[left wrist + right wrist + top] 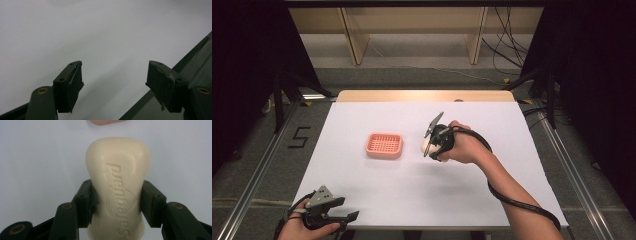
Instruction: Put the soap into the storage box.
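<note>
A cream bar of soap [117,182] with raised lettering sits between the jaws of my right gripper [117,202], which is shut on its narrow waist. In the high view that gripper [428,145] holds the soap [424,144] just above the white table, a little right of a pink slotted soap dish [384,145]. The dish's edge [107,122] peeks in at the top of the right gripper view. My left gripper [348,217] rests at the table's near left edge, open, with nothing between its jaws [113,80].
A white sheet [422,185] covers the table, with a wooden strip [427,95] at the far edge. Metal rails run along both sides on the floor. A black cable [512,200] trails along the person's right forearm.
</note>
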`<state>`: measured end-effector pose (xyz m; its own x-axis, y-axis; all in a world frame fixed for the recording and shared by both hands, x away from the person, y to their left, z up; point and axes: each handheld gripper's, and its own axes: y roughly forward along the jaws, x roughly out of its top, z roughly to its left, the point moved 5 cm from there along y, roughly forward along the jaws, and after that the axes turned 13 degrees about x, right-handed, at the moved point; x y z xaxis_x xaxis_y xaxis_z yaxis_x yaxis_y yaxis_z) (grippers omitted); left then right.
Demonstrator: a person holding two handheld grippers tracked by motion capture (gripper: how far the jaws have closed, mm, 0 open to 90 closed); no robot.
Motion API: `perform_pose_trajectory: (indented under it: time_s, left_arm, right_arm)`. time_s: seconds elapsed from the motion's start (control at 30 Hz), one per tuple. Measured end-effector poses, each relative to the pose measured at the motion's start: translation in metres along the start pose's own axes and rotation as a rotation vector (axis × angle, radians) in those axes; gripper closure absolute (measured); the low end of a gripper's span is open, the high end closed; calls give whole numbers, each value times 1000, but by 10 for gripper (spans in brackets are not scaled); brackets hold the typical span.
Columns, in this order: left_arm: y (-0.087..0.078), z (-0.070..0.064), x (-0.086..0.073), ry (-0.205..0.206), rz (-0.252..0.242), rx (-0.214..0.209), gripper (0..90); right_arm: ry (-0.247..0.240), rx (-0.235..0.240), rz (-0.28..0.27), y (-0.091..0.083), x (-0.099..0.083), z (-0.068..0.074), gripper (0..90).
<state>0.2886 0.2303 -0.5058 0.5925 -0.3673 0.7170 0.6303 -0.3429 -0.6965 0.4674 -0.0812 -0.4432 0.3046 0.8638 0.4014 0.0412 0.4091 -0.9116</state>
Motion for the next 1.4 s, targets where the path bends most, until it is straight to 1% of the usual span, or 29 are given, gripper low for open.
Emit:
perform_pose_trajectory:
  time_s: [0.07,0.1,0.13,0.2,0.27,0.3,0.33,0.43,0.47,0.5,0.53,0.57,0.6,0.73,0.77,0.8,0.9,0.97,1.13,1.3,1.4]
  left_arm:
    - [0,0,0,0,0,0,283]
    - [0,0,0,0,1,0,283]
    - [0,0,0,0,0,1,283]
    - [0,0,0,0,0,0,283]
    - [0,0,0,2,0,1,283]
    - [0,0,0,3,0,1,283]
    - [0,0,0,3,0,2,283]
    - [0,0,0,2,2,2,283]
    - [0,0,0,1,3,3,283]
    - [0,0,0,2,3,3,283]
    - [0,0,0,2,3,3,283]
    - [1,0,0,7,3,2,283]
    - [1,0,0,5,3,3,283]
    - [1,0,0,2,3,3,283]
    - [1,0,0,1,2,3,283]
    - [1,0,0,1,3,3,283]
    - [0,0,0,2,2,4,283]
    - [0,0,0,2,2,4,283]
    - [0,0,0,1,2,4,283]
    - [0,0,0,1,2,4,283]
    - [0,0,0,1,2,4,283]
  right_arm:
    - [-6,-1,0,0,1,-1,506]
    - [5,-3,-1,0,3,0,506]
    - [-9,2,-2,1,4,-1,506]
    - [-10,3,-1,1,5,-1,506]
    - [-8,-1,-4,1,6,-1,506]
    - [3,12,11,1,7,-1,506]
    - [0,6,-5,2,8,-1,506]
    - [0,2,1,2,9,-1,506]
    - [1,-1,-8,3,10,-2,506]
    - [-17,4,-11,3,11,-3,506]
    - [-17,4,-11,3,11,-3,506]
    - [0,-3,-18,3,12,-3,506]
    - [-11,6,-17,3,13,-3,506]
    - [-10,-1,-15,4,14,-4,506]
    - [-13,12,-15,4,15,-4,506]
    - [-3,3,-19,4,15,-4,506]
    - [-13,3,-23,5,18,-4,506]
    - [-9,-5,-21,5,19,-5,506]
    - [-20,2,-20,5,23,-5,506]
    - [-25,-5,-26,6,27,-5,507]
    - [-16,-1,-28,7,28,-4,506]
